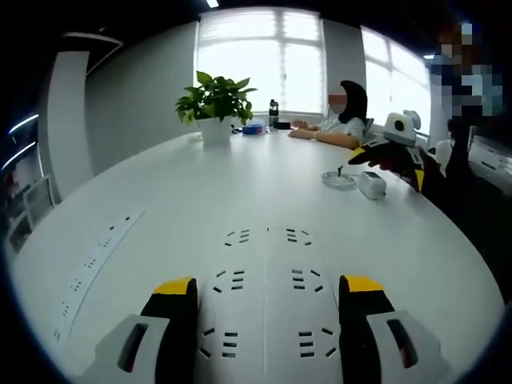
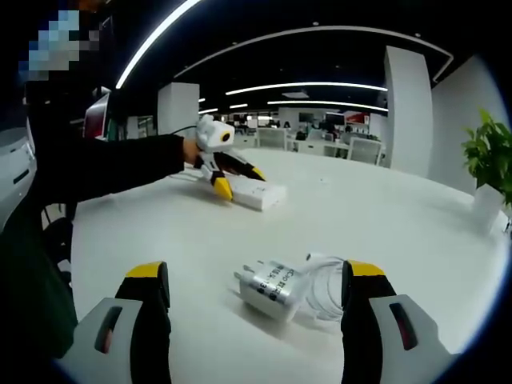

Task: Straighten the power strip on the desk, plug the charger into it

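Smooth matt white desk (image 2: 400,216); glossy white plastic charger (image 2: 270,289) and power strip (image 2: 258,194).

Left gripper (image 1: 266,300): jaws spread wide, yellow-tipped, rising from 6 o'clock in its own view. In the right gripper view it sits at 10 o'clock (image 2: 230,180), tilted down, carried on a dark-sleeved arm (image 2: 112,168). Right gripper (image 2: 256,292): jaws wide apart; seen at 2 o'clock in the left gripper view (image 1: 392,156).
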The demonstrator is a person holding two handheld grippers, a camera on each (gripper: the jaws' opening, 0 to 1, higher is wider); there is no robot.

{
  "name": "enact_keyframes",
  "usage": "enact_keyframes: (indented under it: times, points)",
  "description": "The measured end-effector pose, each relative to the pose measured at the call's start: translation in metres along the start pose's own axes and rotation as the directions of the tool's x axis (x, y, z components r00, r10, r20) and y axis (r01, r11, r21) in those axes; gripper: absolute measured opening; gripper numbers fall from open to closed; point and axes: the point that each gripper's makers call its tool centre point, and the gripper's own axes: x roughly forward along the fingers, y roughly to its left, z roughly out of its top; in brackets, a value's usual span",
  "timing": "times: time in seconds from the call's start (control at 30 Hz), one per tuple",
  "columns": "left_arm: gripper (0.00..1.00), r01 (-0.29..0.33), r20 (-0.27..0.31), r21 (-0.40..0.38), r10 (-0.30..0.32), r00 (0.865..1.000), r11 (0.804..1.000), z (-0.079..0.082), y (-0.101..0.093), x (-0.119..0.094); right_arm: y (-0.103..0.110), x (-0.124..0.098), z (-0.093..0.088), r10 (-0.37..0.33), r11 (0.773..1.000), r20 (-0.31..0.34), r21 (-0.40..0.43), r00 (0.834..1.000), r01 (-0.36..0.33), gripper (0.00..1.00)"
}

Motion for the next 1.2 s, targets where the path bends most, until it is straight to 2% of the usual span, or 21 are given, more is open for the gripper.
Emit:
enact_keyframes:
  times: [1.1,1.2]
  points:
    - [0.71,-0.026,0.014,-0.015,0.026,1.000,1.000,0.0055,0.0033,0.0060,-0.0024,-0.0031,-0.0003,-0.006,1.000,0.007,0.006,1.000,0.006,0.87]
    - [0.71,-0.030,-0.008,-0.016,0.030,1.000,0.999,0.0056,0.0035,0.0065,-0.0031,-0.0038,-0.0003,-0.008,1.000,0.006,0.006,1.000,0.008,0.87]
